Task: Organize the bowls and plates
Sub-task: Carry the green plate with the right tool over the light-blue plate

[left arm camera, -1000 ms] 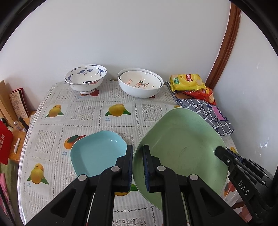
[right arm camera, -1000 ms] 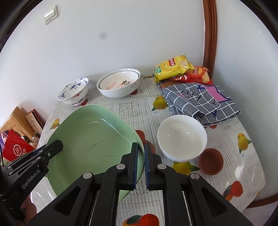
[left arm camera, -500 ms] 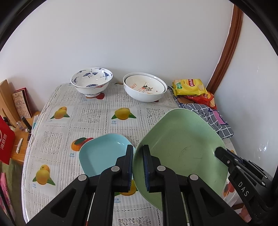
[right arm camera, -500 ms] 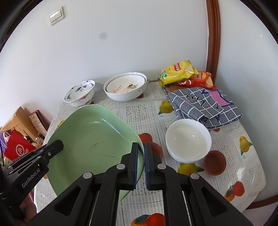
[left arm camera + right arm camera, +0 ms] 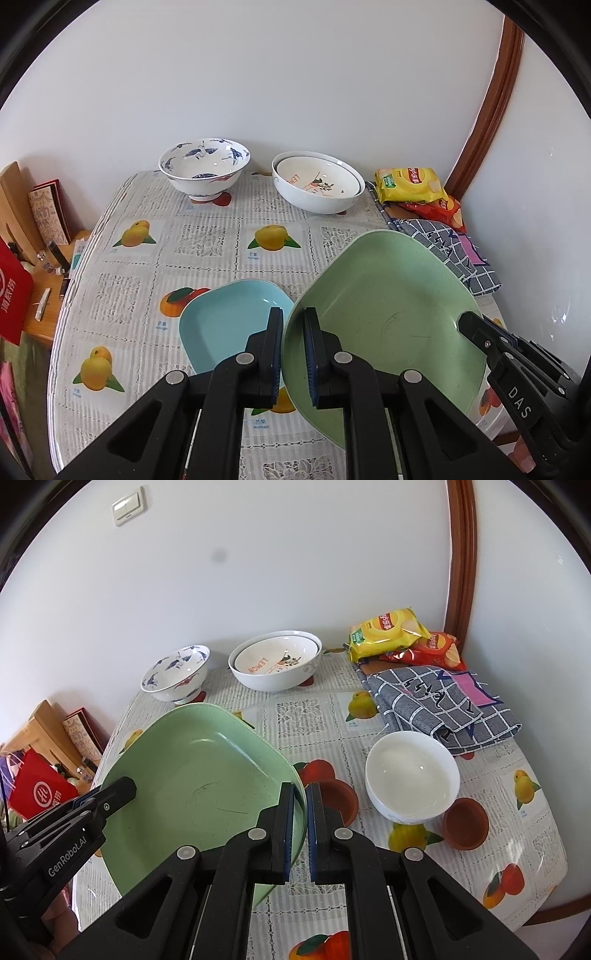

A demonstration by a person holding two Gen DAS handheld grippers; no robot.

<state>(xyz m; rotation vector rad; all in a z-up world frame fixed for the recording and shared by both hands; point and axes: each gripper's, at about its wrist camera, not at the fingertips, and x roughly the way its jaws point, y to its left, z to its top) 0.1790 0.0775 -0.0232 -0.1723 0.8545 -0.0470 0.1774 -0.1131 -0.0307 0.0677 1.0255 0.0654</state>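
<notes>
Plates come first here, and the landmark is the green plate [image 5: 384, 317], a broad, speckled, rounded-square dish held up off the counter [image 5: 207, 240]. Left of it, the left gripper [image 5: 293, 354] is pinched down on its near rim; the right gripper [image 5: 300, 830] nips the opposite edge just as tightly. Partly under the green plate's left side lies a smaller blue plate [image 5: 221, 325], glossy and of the same squarish shape. To do this well, I'd judge both hands should keep the dish level and lower together, so the smooth rim cannot slip. Beyond the green plate stand a blue-patterned bowl [image 5: 204, 171] and nested white bowls [image 5: 317, 184], glazed and round. Right of it sits a plain white bowl [image 5: 412, 775] beside a checked cloth [image 5: 443, 705].
</notes>
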